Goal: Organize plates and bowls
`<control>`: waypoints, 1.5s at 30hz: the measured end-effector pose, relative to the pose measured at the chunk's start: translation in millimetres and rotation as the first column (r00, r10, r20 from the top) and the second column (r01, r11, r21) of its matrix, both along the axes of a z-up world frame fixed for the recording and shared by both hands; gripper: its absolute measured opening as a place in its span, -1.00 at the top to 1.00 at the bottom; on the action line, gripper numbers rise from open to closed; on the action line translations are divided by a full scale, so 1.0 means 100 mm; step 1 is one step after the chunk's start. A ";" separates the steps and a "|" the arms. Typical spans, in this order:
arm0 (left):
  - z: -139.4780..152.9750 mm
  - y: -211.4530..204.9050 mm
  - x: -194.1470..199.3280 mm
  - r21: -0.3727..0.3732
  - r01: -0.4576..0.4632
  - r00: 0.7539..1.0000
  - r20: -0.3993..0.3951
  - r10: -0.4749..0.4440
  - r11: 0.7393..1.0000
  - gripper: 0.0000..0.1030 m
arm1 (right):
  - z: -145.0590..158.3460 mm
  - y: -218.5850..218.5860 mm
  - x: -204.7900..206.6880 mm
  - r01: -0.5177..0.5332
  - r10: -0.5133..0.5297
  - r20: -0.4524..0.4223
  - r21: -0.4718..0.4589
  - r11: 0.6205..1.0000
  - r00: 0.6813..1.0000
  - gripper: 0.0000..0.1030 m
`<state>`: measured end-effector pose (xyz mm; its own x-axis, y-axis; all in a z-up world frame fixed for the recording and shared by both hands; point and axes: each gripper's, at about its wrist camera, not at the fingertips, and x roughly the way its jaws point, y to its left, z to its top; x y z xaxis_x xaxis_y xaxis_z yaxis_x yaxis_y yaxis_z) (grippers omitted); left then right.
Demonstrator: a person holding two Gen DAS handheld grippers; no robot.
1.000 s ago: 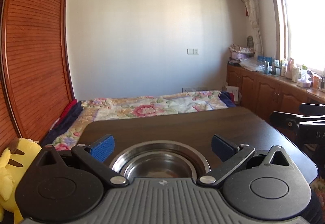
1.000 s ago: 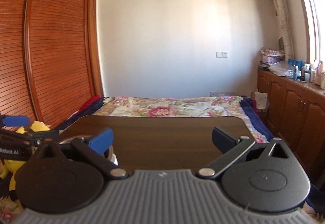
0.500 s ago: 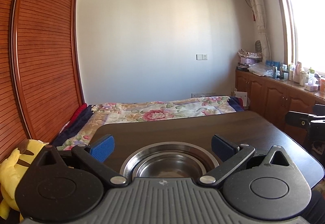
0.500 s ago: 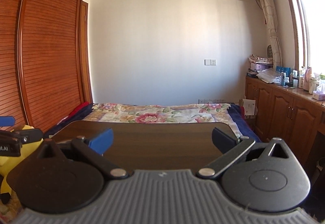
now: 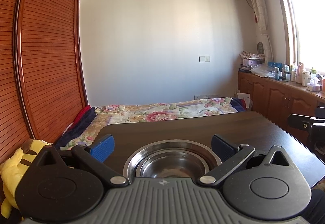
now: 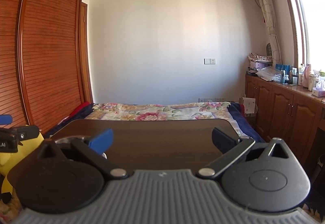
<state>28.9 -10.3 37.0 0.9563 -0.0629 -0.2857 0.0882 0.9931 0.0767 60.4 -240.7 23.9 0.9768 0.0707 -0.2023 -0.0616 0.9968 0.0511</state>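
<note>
Steel dishes (image 5: 172, 160) in the left wrist view are cut off along their near side by the grey body of the left claw (image 5: 162, 145), so only the far rims and part of the inner floor show; it looks like a shallow bowl nested inside a wider plate, though the exact count is hard to make out. That claw hangs level just above the dark tabletop (image 5: 182, 128), its blue-padded fingers (image 5: 102, 147) spread wide to either side of the stack and touching nothing. In the right wrist view, the right claw (image 6: 161, 140) is held level over bare tabletop (image 6: 162, 142), fingers equally wide apart and empty; the stack (image 6: 67, 138) shows only as a sliver of shiny rim at left, mostly hidden behind its left finger
</note>
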 end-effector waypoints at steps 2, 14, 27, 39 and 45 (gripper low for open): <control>-0.01 0.00 0.01 -0.001 -0.003 1.000 0.000 0.003 1.000 -1.00 | -0.01 0.01 0.00 0.002 -0.002 0.001 0.001 1.000 1.000 -1.00; -0.24 0.09 0.07 -0.011 -0.028 0.998 -0.050 0.028 1.000 -1.00 | -0.22 -0.02 0.05 0.004 -0.004 -0.025 -0.003 1.000 1.000 -1.00; -0.35 0.14 0.08 -0.001 -0.046 0.996 -0.074 0.045 0.999 -1.00 | -0.25 -0.05 0.05 0.010 -0.010 -0.043 0.001 1.000 0.999 -1.00; -0.33 0.14 0.07 0.001 -0.042 0.997 -0.065 0.042 0.999 -1.00 | -0.26 -0.08 0.06 0.008 -0.007 -0.049 0.009 1.000 0.999 -1.00; -0.33 0.13 0.07 0.003 -0.039 0.997 -0.063 0.039 0.999 -1.00 | -0.26 -0.09 0.06 0.008 -0.007 -0.049 0.011 1.000 0.999 -1.00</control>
<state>36.1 3.0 4.4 0.9380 -0.0249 -0.3458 0.0537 0.9958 0.0740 66.4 -249.3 -2.6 0.9661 0.0660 -0.2494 -0.0513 0.9966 0.0649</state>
